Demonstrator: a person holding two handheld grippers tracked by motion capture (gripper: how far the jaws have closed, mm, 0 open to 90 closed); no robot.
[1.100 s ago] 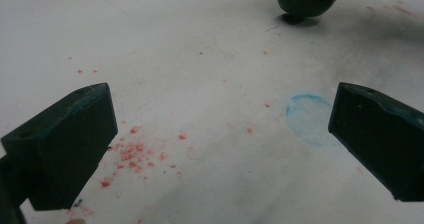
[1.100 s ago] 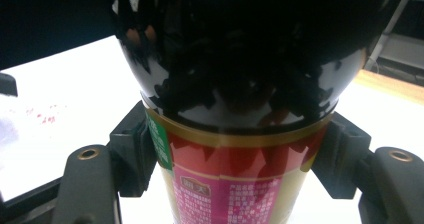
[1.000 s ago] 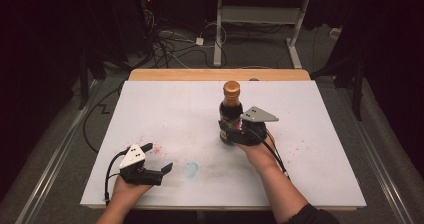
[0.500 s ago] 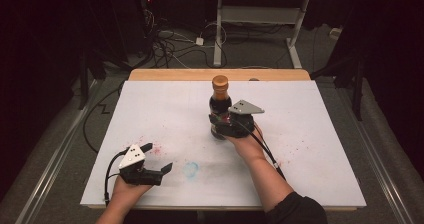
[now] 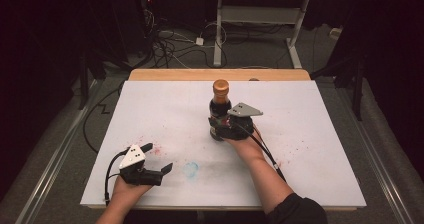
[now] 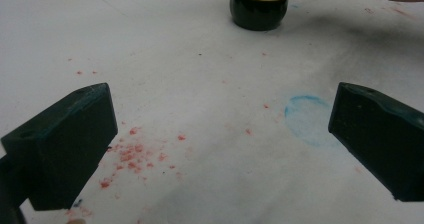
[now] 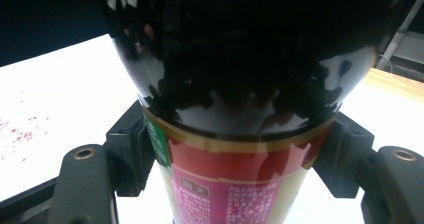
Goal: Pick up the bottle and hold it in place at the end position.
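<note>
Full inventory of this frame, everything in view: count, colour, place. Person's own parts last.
bottle: 1, dark with orange-brown cap and red-pink label, upright mid-table, clamped low on its body
table: 1, white sheet over a wooden top, wood showing at the far edge
red specks: scattered patch, near the left side of the sheet; fainter ones to the right
blue ring stain: 1, pale blue, near edge between the hands
cables: a tangle, dark, on the floor behind the table
frame legs: white, on the floor at the back
left tongs: 1, black, jaws apart, holding nothing, near-left of table
right tongs: 1, black, shut on the bottle
</note>
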